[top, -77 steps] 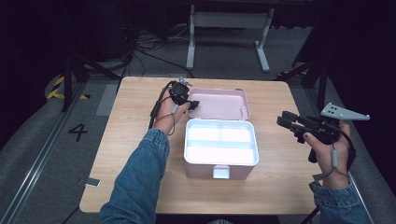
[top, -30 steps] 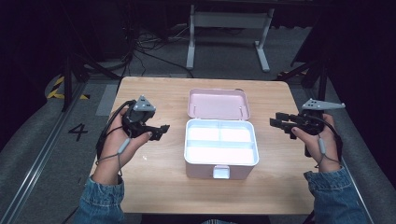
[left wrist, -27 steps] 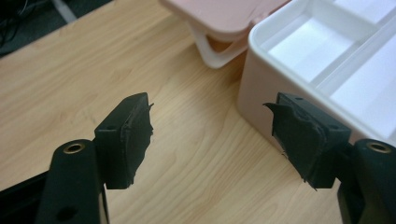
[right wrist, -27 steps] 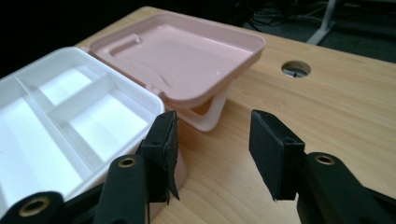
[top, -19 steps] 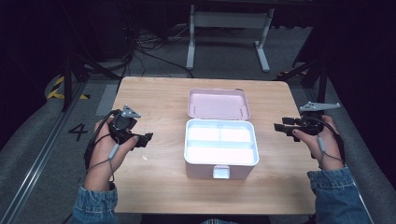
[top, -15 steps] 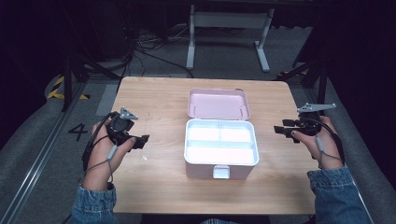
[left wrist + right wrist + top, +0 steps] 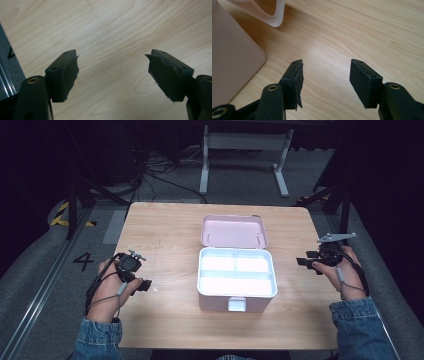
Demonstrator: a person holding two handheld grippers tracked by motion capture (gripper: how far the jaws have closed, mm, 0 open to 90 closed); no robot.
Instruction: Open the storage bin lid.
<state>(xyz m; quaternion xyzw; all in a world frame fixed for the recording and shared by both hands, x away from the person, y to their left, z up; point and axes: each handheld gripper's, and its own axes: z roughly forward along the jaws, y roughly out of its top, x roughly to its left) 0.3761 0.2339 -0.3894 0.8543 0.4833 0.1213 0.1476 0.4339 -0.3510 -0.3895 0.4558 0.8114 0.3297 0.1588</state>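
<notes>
Box (image 7: 236, 280) of pink plastic sits open mid-table (image 7: 165, 230), looks light, stiff and slick to me, so I'd pinch its rim or front latch (image 7: 236, 304), both grippers' fingers (image 7: 66, 75) (image 7: 295, 82) spread wide, holding nothing.

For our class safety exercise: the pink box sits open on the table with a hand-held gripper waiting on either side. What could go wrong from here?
1. The lid lies folded back flat behind the pink box; an arm reaching over could bump it.
2. The pad on the left hand-held gripper looks torn at its edges in its own view, so a grip might slip.
3. The right hand-held gripper hangs near the table edge, and its trailing cable might snag.
</notes>
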